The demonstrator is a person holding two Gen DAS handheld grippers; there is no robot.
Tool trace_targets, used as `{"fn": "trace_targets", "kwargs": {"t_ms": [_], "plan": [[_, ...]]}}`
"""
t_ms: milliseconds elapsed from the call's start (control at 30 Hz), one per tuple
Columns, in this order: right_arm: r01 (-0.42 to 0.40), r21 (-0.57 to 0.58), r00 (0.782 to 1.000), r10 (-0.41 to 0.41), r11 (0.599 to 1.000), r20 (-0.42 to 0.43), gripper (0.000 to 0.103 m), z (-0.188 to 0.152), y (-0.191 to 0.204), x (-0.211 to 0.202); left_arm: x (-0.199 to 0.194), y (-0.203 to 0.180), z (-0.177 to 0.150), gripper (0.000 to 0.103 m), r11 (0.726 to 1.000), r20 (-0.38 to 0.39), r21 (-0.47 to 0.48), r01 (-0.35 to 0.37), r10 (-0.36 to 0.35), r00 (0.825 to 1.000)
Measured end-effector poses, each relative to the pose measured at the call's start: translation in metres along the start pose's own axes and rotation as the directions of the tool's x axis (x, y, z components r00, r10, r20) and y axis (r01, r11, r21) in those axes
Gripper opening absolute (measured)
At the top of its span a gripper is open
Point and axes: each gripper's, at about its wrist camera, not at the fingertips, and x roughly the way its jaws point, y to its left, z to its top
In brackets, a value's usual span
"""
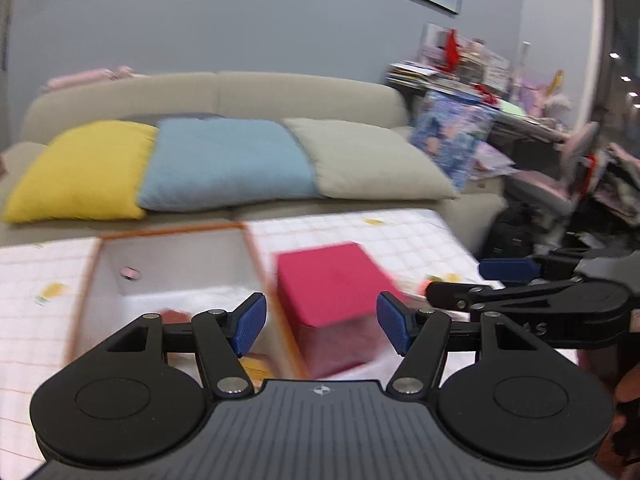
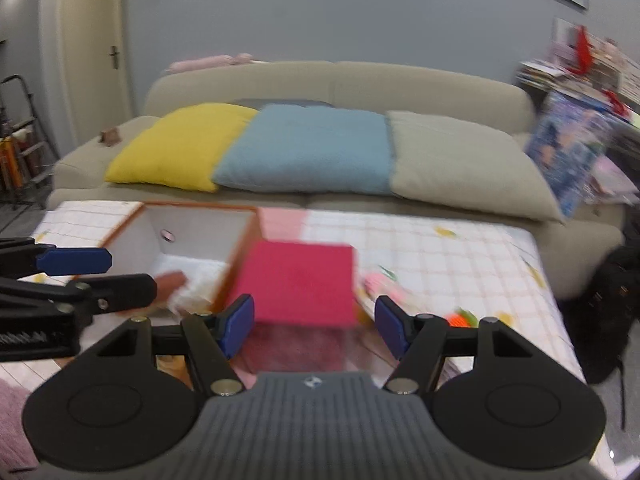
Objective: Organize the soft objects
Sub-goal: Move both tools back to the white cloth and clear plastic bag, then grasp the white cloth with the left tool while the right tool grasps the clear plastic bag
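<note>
We are looking across a counter (image 1: pixel 400 236) covered in a checked cloth, with a sofa (image 1: pixel 224 92) behind it carrying yellow (image 1: pixel 80 168), blue (image 1: pixel 228 160) and grey (image 1: pixel 368 160) cushions. An orange-rimmed white box (image 1: pixel 172 268) is sitting open on the counter, and a pink cube (image 1: pixel 332 284) is standing just beside its right wall. Our left hand-held gripper (image 1: pixel 321 326) is hovering with jaws apart, holding nothing. Our right hand-held gripper (image 2: pixel 314 326) is empty too, jaws spread with the blurred cube beyond them.
</note>
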Motion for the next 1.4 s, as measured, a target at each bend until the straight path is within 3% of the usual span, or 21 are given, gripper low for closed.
{"fn": "trace_targets", "kwargs": {"t_ms": [300, 600, 800, 1100, 1267, 1333, 1400], "plan": [[0.138, -0.035, 0.990, -0.140, 0.990, -0.036, 0.066, -0.047, -0.043, -0.007, 0.047, -0.042, -0.004, 0.075, 0.993, -0.104, -0.019, 0.114, -0.115, 0.988], [0.263, 0.021, 0.964, -0.262, 0.965, -0.042, 0.066, -0.066, -0.083, 0.011, 0.085, -0.075, -0.013, 0.075, 0.992, -0.182, -0.001, 0.125, -0.123, 0.975], [0.306, 0.104, 0.951, -0.299, 0.946, -0.074, 0.066, -0.073, -0.109, 0.035, 0.104, -0.088, -0.015, 0.075, 0.992, -0.203, 0.013, 0.126, -0.121, 0.972], [0.281, 0.220, 0.956, -0.251, 0.934, -0.154, 0.066, -0.083, -0.134, 0.064, 0.128, -0.100, -0.018, 0.074, 0.991, -0.234, 0.050, 0.127, -0.112, 0.966], [0.253, 0.217, 0.964, -0.225, 0.943, -0.145, 0.066, -0.081, -0.140, 0.077, 0.135, -0.116, -0.015, 0.073, 0.973, -0.208, 0.194, 0.125, -0.084, 0.975], [0.249, 0.247, 0.965, -0.218, 0.937, -0.146, 0.066, -0.082, -0.146, 0.082, 0.137, -0.123, -0.013, 0.073, 0.952, -0.184, 0.285, 0.116, -0.064, 0.981], [0.251, 0.271, 0.966, -0.220, 0.929, -0.139, 0.066, -0.082, -0.154, 0.085, 0.139, -0.131, -0.010, 0.073, 0.912, -0.151, 0.395, 0.107, -0.051, 0.987]]}}
